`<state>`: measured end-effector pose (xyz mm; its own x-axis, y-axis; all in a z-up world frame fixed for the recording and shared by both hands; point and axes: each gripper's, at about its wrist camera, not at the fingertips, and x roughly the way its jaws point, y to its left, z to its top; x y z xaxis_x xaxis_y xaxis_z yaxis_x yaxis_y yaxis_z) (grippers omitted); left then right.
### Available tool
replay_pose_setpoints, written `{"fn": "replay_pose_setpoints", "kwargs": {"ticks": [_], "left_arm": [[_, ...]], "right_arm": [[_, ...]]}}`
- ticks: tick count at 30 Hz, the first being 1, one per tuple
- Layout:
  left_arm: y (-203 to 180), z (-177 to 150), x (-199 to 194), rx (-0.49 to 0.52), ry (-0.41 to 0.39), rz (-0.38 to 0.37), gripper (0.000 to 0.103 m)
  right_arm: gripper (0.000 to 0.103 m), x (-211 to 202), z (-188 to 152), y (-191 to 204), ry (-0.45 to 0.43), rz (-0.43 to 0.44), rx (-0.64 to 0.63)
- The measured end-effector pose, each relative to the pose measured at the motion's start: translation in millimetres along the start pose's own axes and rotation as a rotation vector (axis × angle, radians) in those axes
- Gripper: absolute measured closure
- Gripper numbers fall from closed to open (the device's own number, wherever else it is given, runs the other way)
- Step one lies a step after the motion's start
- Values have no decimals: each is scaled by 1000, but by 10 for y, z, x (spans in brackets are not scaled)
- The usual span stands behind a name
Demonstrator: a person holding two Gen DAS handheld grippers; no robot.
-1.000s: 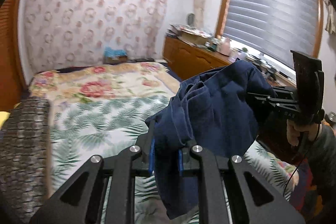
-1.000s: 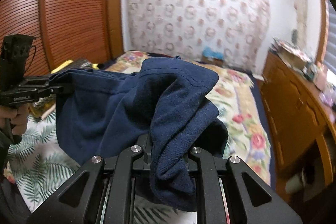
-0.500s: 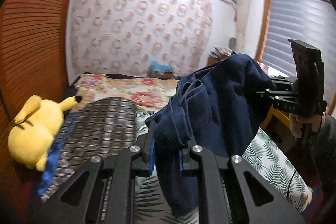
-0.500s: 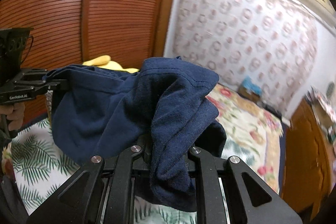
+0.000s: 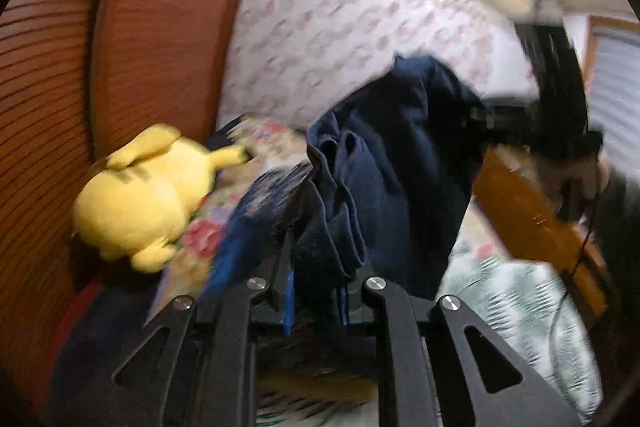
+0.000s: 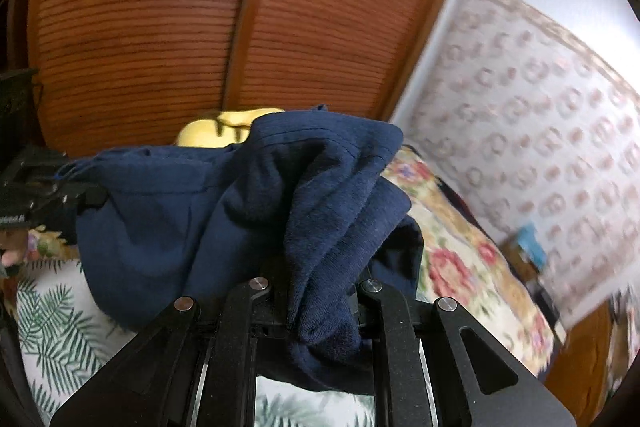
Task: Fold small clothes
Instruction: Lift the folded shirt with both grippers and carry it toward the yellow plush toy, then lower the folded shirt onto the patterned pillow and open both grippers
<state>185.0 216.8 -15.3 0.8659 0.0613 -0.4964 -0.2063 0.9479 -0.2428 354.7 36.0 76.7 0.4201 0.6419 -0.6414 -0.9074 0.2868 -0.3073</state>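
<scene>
Left wrist view, left gripper (image 5: pixel 316 291): its fingers are pinching a bunched edge of the navy garment (image 5: pixel 392 163), the cloth rising out of the narrow gap between the blue pads
Left wrist view, garment: it is hanging in the air above the bed (image 5: pixel 504 291), stretching up and to the right toward the right gripper (image 5: pixel 476 119), which is gripping its far end; the picture is blurring there, so how those fingers are standing I cannot tell from this side
Left wrist view, person: a hand (image 5: pixel 576 183) is holding the right gripper's handle at the right edge
Left wrist view, surroundings: a yellow plush toy (image 5: pixel 148 195) is lying on the floral bedding beside the slatted wooden door (image 5: pixel 52 75); patterned wallpaper (image 5: pixel 344 35) is showing behind
Right wrist view, right gripper (image 6: pixel 320 311): its fingers are squeezing a thick fold of the navy garment (image 6: pixel 224 211), which is spilling over and below them
Right wrist view, garment: it is spanning left to the left gripper (image 6: pixel 86 193), held clear of the leaf-print bedspread (image 6: pixel 52 323)
Right wrist view, surroundings: the plush toy (image 6: pixel 216 131) is peeking out behind the cloth, in front of the slatted door (image 6: pixel 160 27)
</scene>
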Motion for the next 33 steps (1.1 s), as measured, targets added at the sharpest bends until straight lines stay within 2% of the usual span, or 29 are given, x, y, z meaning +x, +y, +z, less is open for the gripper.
{"fn": "replay_pose_setpoints", "kwargs": {"ticks": [3, 6, 8, 9, 10, 12, 16, 19, 24, 28, 33], "left_arm": [[165, -153, 166, -22, 49, 32, 90], [242, -247, 214, -30, 73, 48, 90], [255, -291, 260, -27, 85, 55, 89], [265, -296, 271, -30, 86, 56, 89], [275, -306, 281, -37, 86, 56, 89], [257, -329, 213, -46, 88, 58, 88], [263, -312, 179, -58, 89, 61, 86], [217, -284, 151, -29, 88, 86, 83], [137, -268, 42, 32, 58, 131, 77], [67, -240, -82, 72, 31, 146, 69], [-63, -215, -233, 101, 7, 122, 61]], "right_arm": [[91, 517, 153, 20, 17, 71, 38], [89, 895, 174, 22, 50, 61, 92], [80, 1018, 165, -5, 69, 32, 128], [72, 1076, 166, -39, 80, -6, 147], [63, 1082, 162, -68, 78, -34, 155], [53, 1074, 190, -158, 54, -93, 192], [51, 907, 174, -354, -7, -163, 270], [51, 861, 113, -307, -14, -95, 270], [51, 813, -32, -113, -12, -49, 297], [51, 634, -205, 48, -27, -33, 326], [51, 289, -446, 229, -47, -40, 359]]}}
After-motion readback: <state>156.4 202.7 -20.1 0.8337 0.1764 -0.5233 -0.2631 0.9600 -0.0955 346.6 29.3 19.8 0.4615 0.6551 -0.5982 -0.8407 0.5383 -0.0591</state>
